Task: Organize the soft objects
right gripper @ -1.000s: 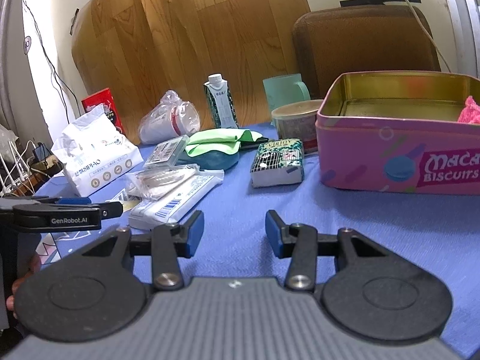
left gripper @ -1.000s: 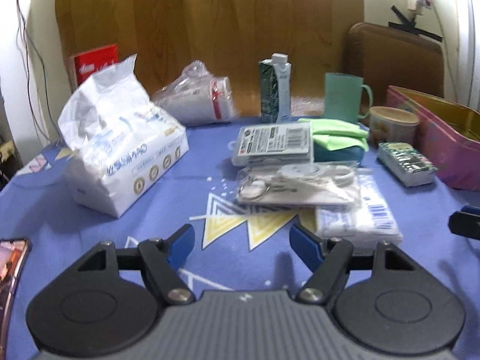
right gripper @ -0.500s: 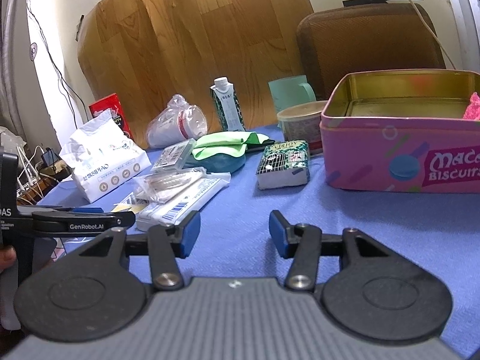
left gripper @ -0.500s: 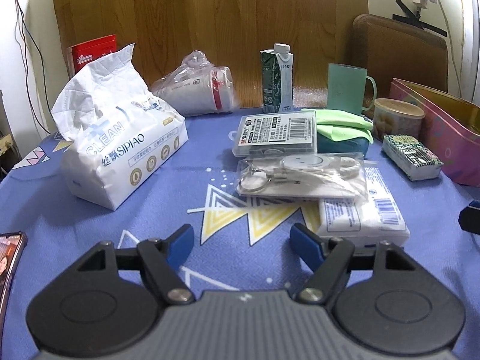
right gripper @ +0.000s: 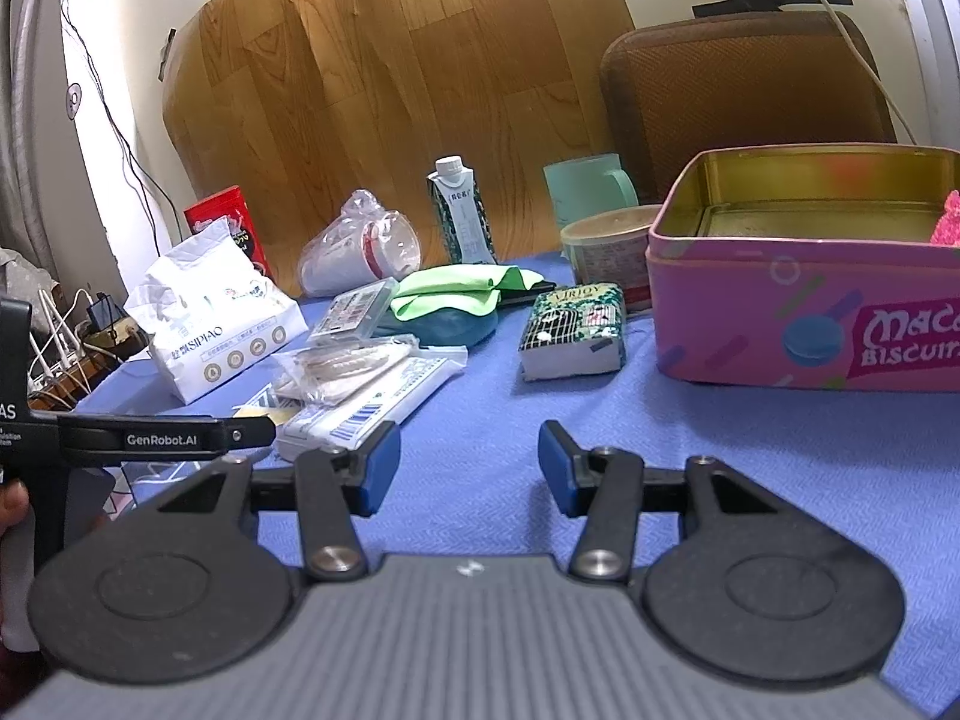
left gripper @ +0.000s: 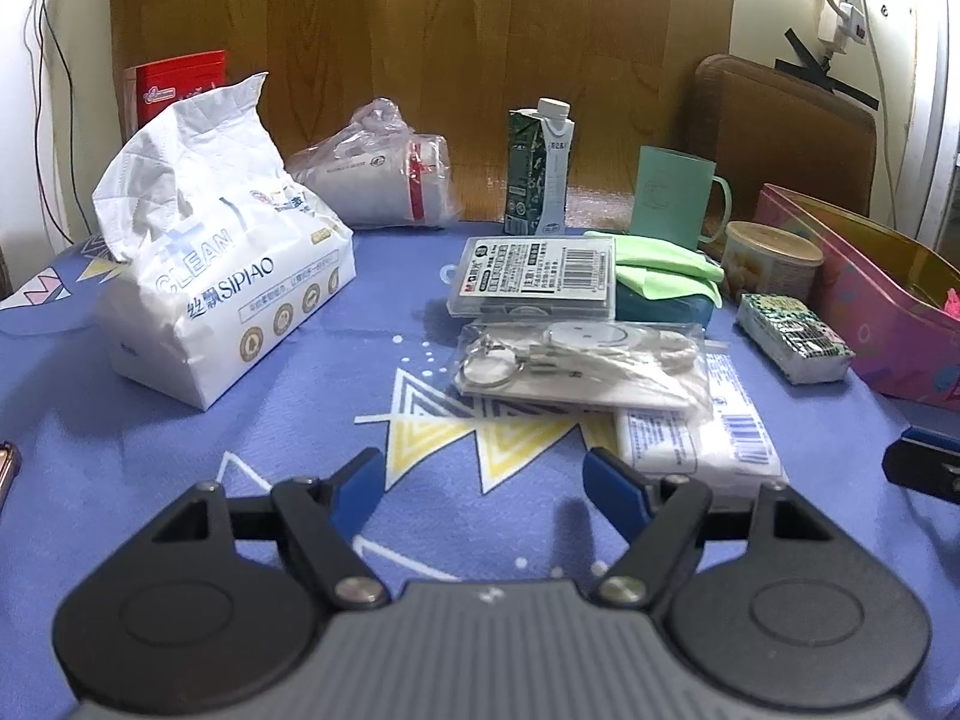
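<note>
Left gripper (left gripper: 483, 489): jaws apart and opening, nothing between them, only blue tablecloth (left gripper: 180, 450) beneath; it hangs on the near side of the flat white packet (left gripper: 702, 438).
Right gripper (right gripper: 468, 468): jaws apart, nothing between them, over bare cloth on the near side of the pink biscuit tin (right gripper: 810, 312).
Pink biscuit tin: open-topped, gold inside, at the right of the table (a bit of pink fluffy stuff (right gripper: 948, 219) shows at its far right edge; what it is I cannot tell).
Small patterned tissue pack (right gripper: 573, 330): on the cloth just left of the tin, apart from it.
Green cloth (right gripper: 456, 294): folded on top of a teal soft pad (right gripper: 456, 327), further left of the tin, beyond the patterned pack.
Large tissue bag (left gripper: 210, 276): white, top torn open, well to the left of the tin, at the far side of the table.
Flat white packet: under a clear bag of key rings (left gripper: 576, 360), between the large tissue bag and the tin.
Clear plastic case (left gripper: 534, 276): lies behind the key-ring bag, touching the green cloth's side.
Carton (left gripper: 540, 168), mint mug (left gripper: 678, 201), lidded tub (left gripper: 771, 264): along the back, left of the tin.
</note>
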Available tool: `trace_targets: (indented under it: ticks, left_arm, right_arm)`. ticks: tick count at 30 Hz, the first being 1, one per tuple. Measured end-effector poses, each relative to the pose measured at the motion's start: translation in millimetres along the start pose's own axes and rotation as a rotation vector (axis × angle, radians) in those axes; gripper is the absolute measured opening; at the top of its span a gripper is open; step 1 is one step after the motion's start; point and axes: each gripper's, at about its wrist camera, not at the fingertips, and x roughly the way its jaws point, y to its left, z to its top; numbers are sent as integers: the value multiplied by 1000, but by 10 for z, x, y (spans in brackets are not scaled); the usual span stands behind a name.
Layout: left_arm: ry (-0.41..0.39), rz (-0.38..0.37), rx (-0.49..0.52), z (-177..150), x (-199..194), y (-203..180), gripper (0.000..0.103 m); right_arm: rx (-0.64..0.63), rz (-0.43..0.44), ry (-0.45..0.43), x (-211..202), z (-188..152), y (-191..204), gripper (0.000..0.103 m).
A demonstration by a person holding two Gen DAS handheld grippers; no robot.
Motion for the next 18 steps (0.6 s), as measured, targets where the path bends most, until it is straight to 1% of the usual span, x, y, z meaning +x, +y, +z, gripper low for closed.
trace_targets:
  ticks: [3,7,8,10,12,13,15,17,18]
  left_arm:
    - [-17,-34,-18,-6,-29,39,75]
    - [-57,-96,-71,-16,-97,140,76]
    - [-65,-111,-87,-18,-109,170,76]
    - [-70,-133,-116,-16,-120,221,76]
    - [-60,-149,-140,-5,-101,266,76]
    - [-56,-152,-148,-5,-95,278,76]
    - [-51,-158,-158,-2,-88,294,76]
    - [-51,-160,-158,-3,-89,297,76]
    - [-53,-160,-156,-6,-92,291,76]
  right_arm:
    - [0,-4,7,14,-4,15,54]
    - [-30,-6,52,94,11,67,54]
    - [-49,2,63,120,16,98,55]
    - [-73,37,84,183,33,173,64]
    - [-96,81,115,281,60,287,68]
    - [-115,101,134,345,71,366,68]
    - [-175,123,177,501,83,530,68]
    - [-225,118,220,650,78,628,67]
    - [-249,111,214,678,74,662,54]
